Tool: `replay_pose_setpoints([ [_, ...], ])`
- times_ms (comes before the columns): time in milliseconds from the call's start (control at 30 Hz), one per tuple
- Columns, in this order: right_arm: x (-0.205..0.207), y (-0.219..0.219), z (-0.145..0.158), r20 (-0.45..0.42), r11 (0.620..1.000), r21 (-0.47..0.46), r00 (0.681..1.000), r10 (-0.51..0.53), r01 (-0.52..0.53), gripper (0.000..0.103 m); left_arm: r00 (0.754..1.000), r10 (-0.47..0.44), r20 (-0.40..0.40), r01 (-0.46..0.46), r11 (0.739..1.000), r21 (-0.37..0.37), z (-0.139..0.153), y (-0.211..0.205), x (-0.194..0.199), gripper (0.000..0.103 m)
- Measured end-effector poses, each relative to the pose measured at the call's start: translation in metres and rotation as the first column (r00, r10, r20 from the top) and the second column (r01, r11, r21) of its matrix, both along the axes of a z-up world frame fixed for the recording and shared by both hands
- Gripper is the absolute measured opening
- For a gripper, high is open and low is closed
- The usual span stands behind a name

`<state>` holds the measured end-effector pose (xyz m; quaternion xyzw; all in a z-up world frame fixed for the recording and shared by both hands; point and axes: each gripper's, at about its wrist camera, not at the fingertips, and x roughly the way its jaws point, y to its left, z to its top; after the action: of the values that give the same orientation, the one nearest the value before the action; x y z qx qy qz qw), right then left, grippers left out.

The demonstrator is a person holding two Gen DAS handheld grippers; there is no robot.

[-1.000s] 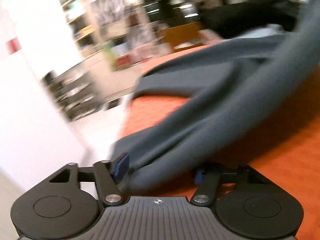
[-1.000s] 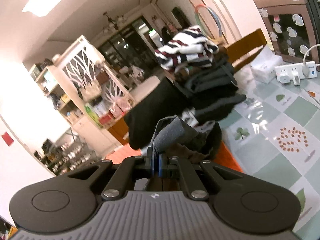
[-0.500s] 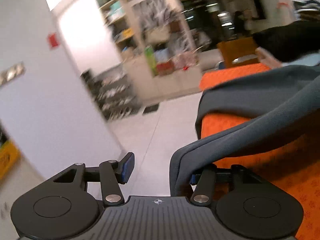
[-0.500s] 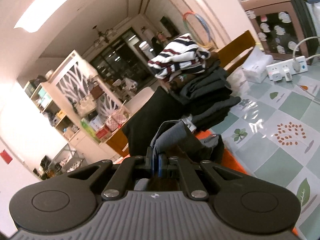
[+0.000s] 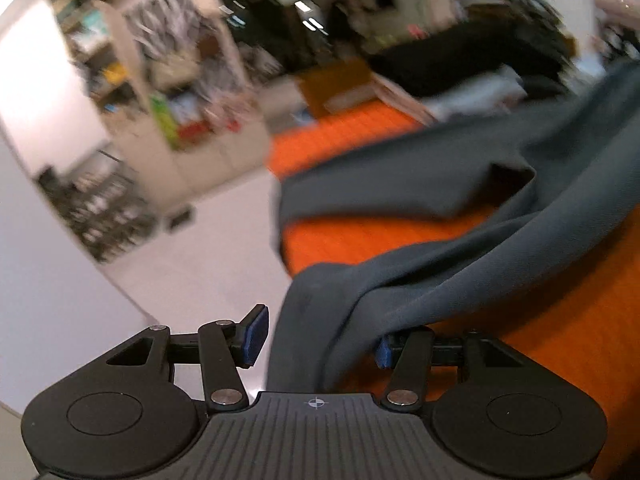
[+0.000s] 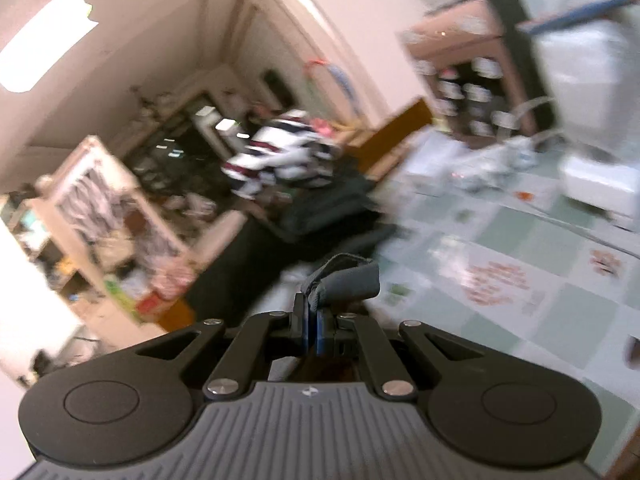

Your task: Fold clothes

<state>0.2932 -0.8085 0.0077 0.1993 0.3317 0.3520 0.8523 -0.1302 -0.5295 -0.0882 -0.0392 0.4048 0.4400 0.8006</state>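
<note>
A dark grey-blue garment of smooth cloth is being shown draped over an orange surface, one part lying flat at the surface's edge, another stretched in a rumpled band rising toward the upper right. A bunched fold is hanging nearest the camera. In the right wrist view, a small grey corner is being held up, pinched.

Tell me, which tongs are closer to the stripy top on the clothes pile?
Probably the right tongs. The stripy top lies ahead of them, beyond the dark clothes. For the left tongs it is a blur at the far edge.
</note>
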Motion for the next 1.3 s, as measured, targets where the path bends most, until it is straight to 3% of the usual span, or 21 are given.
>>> replay_pose_setpoints([
  [67,0.000,-0.008,-0.018,-0.018,0.997,-0.068,1.000,-0.019,0.018,0.004,1.000,-0.019,-0.021,0.017,0.996,-0.090,-0.017,-0.005,-0.002,0.056],
  [200,0.002,-0.010,-0.064,-0.069,0.978,-0.209,0.997,-0.019,0.004,0.006,0.999,-0.041,-0.031,0.034,0.981,-0.189,-0.031,-0.009,-0.015,0.056],
  [300,-0.005,-0.009,-0.084,-0.082,0.961,-0.275,0.996,-0.036,0.012,0.014,0.997,-0.071,0.011,0.071,0.973,-0.218,-0.027,-0.004,-0.029,0.056],
  [433,-0.023,-0.010,-0.098,-0.079,0.943,-0.329,0.994,-0.071,0.041,0.023,0.981,-0.171,0.089,0.187,0.957,-0.224,-0.010,0.001,-0.047,0.057],
  [500,-0.041,-0.012,-0.096,-0.069,0.943,-0.325,0.992,-0.102,0.074,0.030,0.964,-0.237,0.119,0.258,0.943,-0.211,-0.004,0.008,-0.050,0.057],
  [733,-0.127,-0.021,-0.079,-0.047,0.934,-0.303,0.976,-0.214,0.190,0.030,0.869,-0.453,0.201,0.488,0.853,-0.184,-0.001,0.057,-0.052,0.057],
  [900,-0.192,-0.023,-0.067,-0.053,0.942,-0.257,0.970,-0.238,0.217,0.030,0.819,-0.538,0.199,0.571,0.802,-0.177,-0.008,0.083,-0.050,0.057],
  [1033,-0.235,-0.019,-0.062,-0.052,0.955,-0.245,0.982,-0.183,0.165,0.030,0.789,-0.586,0.185,0.613,0.772,-0.167,-0.014,0.100,-0.046,0.057],
  [1200,-0.279,-0.001,-0.053,-0.020,0.968,-0.243,0.997,-0.075,0.068,0.030,0.770,-0.625,0.131,0.638,0.754,-0.155,-0.026,0.116,-0.036,0.056],
  [1300,-0.301,0.016,-0.049,-0.001,0.969,-0.247,1.000,-0.023,0.022,0.030,0.740,-0.662,0.121,0.673,0.725,-0.146,-0.034,0.127,-0.029,0.056],
])
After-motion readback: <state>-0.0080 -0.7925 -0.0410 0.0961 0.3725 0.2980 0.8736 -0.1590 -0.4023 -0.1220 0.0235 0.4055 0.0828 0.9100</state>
